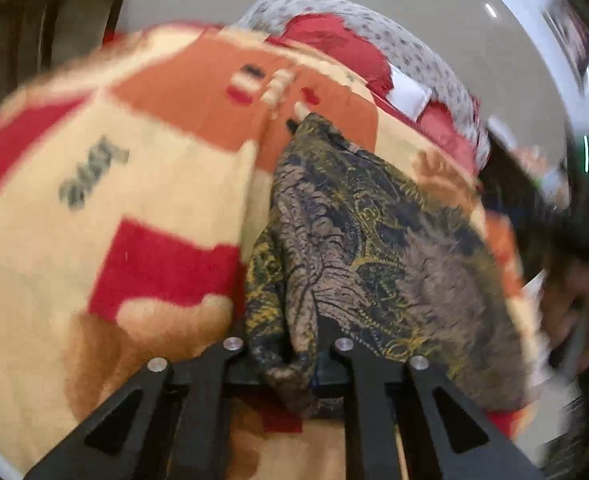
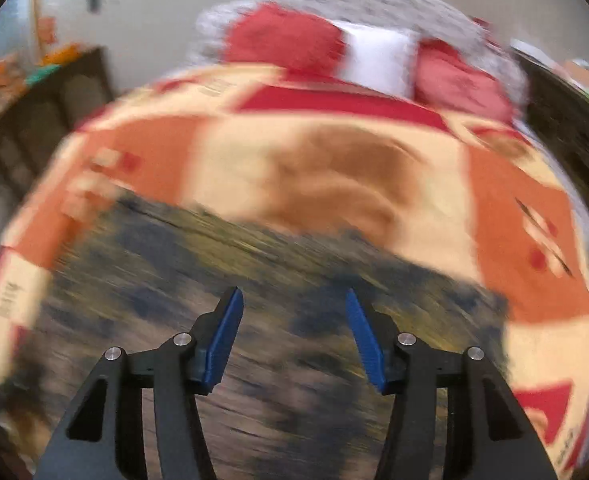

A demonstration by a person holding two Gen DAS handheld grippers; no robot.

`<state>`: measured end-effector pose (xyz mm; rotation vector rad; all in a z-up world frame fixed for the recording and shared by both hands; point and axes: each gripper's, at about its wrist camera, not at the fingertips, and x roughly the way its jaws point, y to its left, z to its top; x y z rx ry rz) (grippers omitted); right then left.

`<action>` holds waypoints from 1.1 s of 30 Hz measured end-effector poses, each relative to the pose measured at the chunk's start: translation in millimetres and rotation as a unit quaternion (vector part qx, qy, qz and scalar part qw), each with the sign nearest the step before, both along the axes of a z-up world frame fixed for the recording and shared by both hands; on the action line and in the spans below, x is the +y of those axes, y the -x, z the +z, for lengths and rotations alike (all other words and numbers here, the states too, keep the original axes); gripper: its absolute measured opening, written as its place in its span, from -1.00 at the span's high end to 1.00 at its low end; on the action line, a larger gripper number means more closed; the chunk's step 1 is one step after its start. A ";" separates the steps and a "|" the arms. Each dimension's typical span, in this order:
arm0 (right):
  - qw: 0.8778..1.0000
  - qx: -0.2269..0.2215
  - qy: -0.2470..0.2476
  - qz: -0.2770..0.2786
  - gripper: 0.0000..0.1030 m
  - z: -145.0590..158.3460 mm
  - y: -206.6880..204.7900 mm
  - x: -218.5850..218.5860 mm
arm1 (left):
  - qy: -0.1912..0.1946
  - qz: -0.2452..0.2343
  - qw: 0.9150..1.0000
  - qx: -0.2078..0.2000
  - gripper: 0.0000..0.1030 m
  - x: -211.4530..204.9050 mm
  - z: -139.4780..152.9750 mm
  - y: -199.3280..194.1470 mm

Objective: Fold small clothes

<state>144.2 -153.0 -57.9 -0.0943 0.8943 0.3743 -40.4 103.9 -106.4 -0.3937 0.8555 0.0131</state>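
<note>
So the left claw [image 1: 294, 364] is clamped down on a bunched-up edge of the dark patterned garment [image 1: 358, 232], a brown, navy and gold paisley-looking piece. The pinched fold sticks out toward the camera between the black fingers, and the rest of the cloth trails away from the claw across the blanket [image 1: 114, 200], partly lifted and creased in the middle. That blanket is a fuzzy cream one with red and orange blocks, spread over the bed. Further back there are red pillows [image 1: 334, 44], a white pillow [image 1: 410, 94] and a grey spotted cover [image 1: 414, 40] near the head of the bed. The claw looks low and angled along the bed toward the pillows.

Over on the right, the right claw [image 2: 292, 336] is wide open, blue pads [image 2: 226, 336] apart with nothing between them. It hovers over the same garment [image 2: 254, 264], which fills the lower part of that view on the blanket [image 2: 334, 184]. The right wrist view is heavily smeared, so I can't tell if the pads touch the cloth. A dark wooden dresser [image 2: 54, 112] sits off to the left.
</note>
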 end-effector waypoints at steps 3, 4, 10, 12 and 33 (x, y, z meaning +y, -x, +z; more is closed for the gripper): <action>0.989 0.065 -0.097 0.087 -0.12 0.0 -16.0 39.7 | -0.139 -0.053 0.987 -0.055 0.79 -42.0 21.0 7.1; 0.985 0.079 -0.114 0.101 -0.12 -2.7 -20.8 49.9 | -0.159 -0.065 0.983 -0.065 0.79 -49.9 24.0 8.1; 0.971 0.148 -0.139 0.124 -0.12 -17.3 -52.9 86.1 | -0.202 -0.128 0.966 -0.103 0.79 -86.2 34.4 7.6; 0.971 0.152 -0.129 0.133 -0.12 -17.7 -56.6 96.6 | -0.196 -0.143 0.964 -0.110 0.80 -92.2 36.6 5.0; 0.980 0.091 0.059 0.167 0.76 -26.1 -67.3 127.6 | -0.135 -0.179 0.968 -0.112 0.80 -104.7 50.1 -0.9</action>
